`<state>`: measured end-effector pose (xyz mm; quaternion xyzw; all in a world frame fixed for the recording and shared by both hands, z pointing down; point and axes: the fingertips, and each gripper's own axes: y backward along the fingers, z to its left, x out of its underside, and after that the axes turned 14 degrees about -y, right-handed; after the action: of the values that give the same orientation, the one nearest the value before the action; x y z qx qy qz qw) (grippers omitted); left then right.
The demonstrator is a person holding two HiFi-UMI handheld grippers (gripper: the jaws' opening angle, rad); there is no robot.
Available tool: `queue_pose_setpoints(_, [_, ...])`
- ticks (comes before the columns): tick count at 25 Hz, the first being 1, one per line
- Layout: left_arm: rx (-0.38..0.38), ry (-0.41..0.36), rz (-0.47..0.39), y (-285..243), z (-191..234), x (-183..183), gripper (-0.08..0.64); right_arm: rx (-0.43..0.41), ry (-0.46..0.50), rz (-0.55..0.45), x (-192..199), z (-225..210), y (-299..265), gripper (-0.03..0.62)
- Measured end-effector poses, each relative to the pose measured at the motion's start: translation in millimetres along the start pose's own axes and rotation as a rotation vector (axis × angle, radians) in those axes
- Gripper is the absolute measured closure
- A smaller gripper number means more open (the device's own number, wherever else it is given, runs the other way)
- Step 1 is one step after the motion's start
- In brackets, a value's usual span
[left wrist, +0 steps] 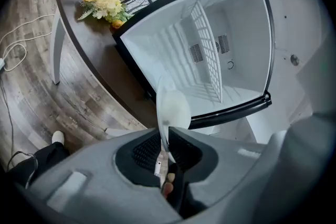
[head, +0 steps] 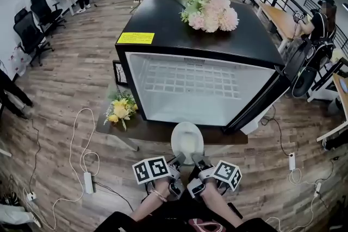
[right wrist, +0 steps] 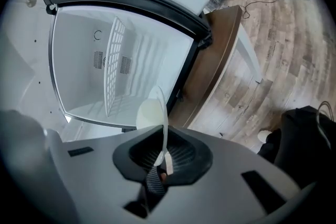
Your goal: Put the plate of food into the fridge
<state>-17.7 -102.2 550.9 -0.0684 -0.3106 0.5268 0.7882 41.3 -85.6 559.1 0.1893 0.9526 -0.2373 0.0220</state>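
Plate [head: 187,139], white, at lower centre of the head view, just in front of the open fridge [head: 163,24].
Left gripper [head: 178,160] and right gripper [head: 196,161]: side by side, each with jaws clamped on the plate's near rim. Fridge: white cavity, wire shelf [head: 190,80] inside, door swung to frame right, pink bouquet [head: 211,8] on top. Yellow flowers [head: 120,110]: left of fridge, on low table [head: 152,130].

- 1 plate [head: 187,139]
- 1 fridge [head: 163,19]
- 1 wire shelf [head: 190,79]
- 2 flower bunches: pink bunch [head: 213,9], yellow bunch [head: 120,108]
- 2 tongs: left tongs [head: 178,160], right tongs [head: 197,161]
- 1 worktop [head: 157,132]
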Motion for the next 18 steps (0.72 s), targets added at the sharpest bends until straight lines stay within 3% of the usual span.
queue_pose_setpoints(18, [0.018, 0.024, 0.014, -18.8, 7.4, -34.7, 0.515, -0.005, -0.015, -0.028, -15.0, 19.9, -30.7, 0.558])
